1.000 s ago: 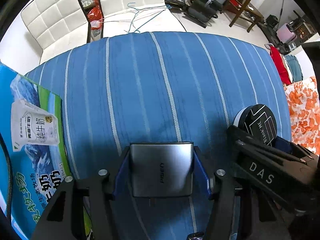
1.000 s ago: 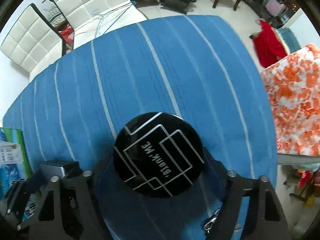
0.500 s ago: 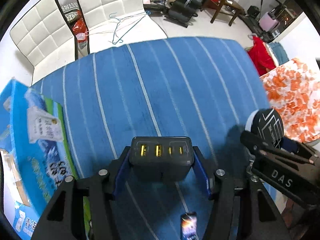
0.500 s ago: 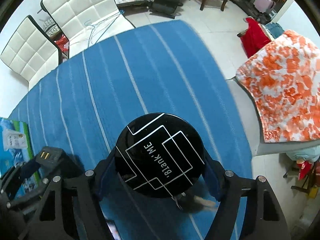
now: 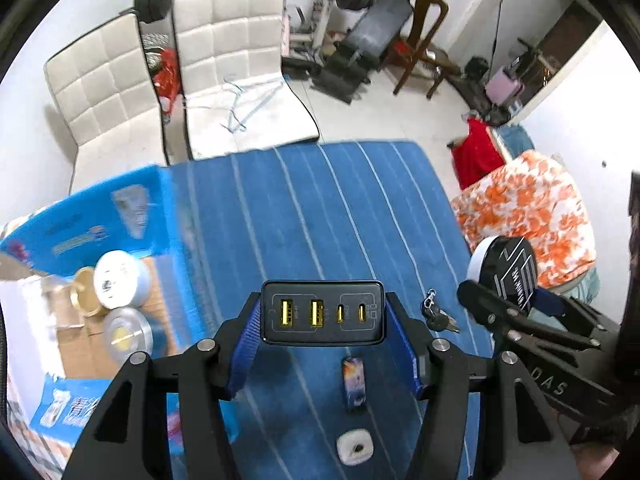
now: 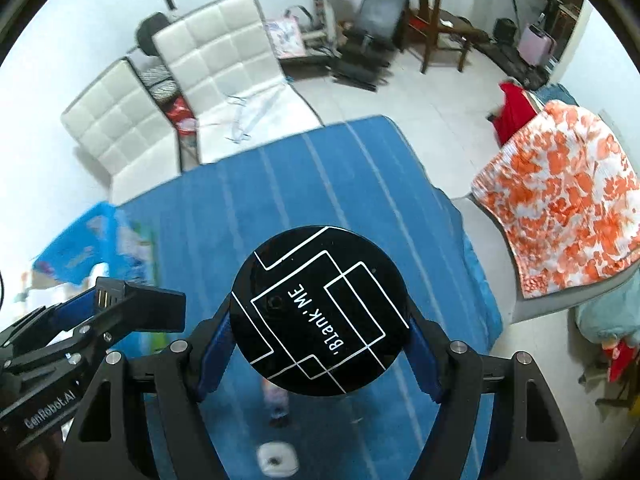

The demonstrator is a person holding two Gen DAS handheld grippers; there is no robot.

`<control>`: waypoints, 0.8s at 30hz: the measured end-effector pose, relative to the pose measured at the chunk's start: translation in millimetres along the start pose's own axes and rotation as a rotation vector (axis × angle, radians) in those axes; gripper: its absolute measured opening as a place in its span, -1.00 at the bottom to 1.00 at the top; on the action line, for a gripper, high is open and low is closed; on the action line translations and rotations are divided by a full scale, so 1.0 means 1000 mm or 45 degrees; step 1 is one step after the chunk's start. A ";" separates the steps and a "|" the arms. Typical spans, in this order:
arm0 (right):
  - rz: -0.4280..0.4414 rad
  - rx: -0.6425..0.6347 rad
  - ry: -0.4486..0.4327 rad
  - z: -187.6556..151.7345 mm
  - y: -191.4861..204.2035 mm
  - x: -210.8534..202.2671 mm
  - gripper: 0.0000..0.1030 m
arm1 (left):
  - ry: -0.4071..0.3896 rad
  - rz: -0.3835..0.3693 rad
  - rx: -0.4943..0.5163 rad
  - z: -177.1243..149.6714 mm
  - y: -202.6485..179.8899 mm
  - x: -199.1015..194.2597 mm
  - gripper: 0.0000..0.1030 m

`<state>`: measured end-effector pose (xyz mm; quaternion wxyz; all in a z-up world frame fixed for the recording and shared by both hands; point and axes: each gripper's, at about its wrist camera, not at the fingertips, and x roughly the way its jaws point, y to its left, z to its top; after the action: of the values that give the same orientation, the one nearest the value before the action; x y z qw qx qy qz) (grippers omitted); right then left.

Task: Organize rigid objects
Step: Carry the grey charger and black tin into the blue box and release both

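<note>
My left gripper is shut on a dark grey USB charger, held high over the blue striped table with its ports facing the camera. My right gripper is shut on a round black tin with white line art, also lifted above the table; this round black tin shows at the right of the left wrist view. The USB charger appears at the left of the right wrist view. Below lie a bunch of keys, a small lighter and a white square piece.
An open blue milk carton box stands at the table's left, holding round tins and a gold item. White padded chairs, gym gear and a wooden chair stand beyond the table. An orange floral cloth lies to the right.
Both grippers have risen further with their loads, so the table looks smaller. The box's inside, the keys and the white piece have come into view.
</note>
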<state>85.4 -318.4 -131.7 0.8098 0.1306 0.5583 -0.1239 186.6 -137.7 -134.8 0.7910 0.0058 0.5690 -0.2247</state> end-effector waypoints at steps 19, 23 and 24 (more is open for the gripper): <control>0.306 -0.524 0.125 -0.077 0.284 0.011 0.50 | -0.020 0.254 -0.371 -0.081 0.225 -0.078 0.09; 0.316 -0.567 0.159 -0.085 0.323 0.029 0.50 | -0.004 0.268 -0.399 -0.088 0.255 -0.073 0.09; 0.317 -0.571 0.175 -0.087 0.332 0.035 0.50 | 0.001 0.266 -0.405 -0.090 0.261 -0.072 0.09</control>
<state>137.1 20.6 -169.5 0.7878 0.0234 0.6051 0.1126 182.0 145.8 -166.3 0.8009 -0.0602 0.5938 -0.0488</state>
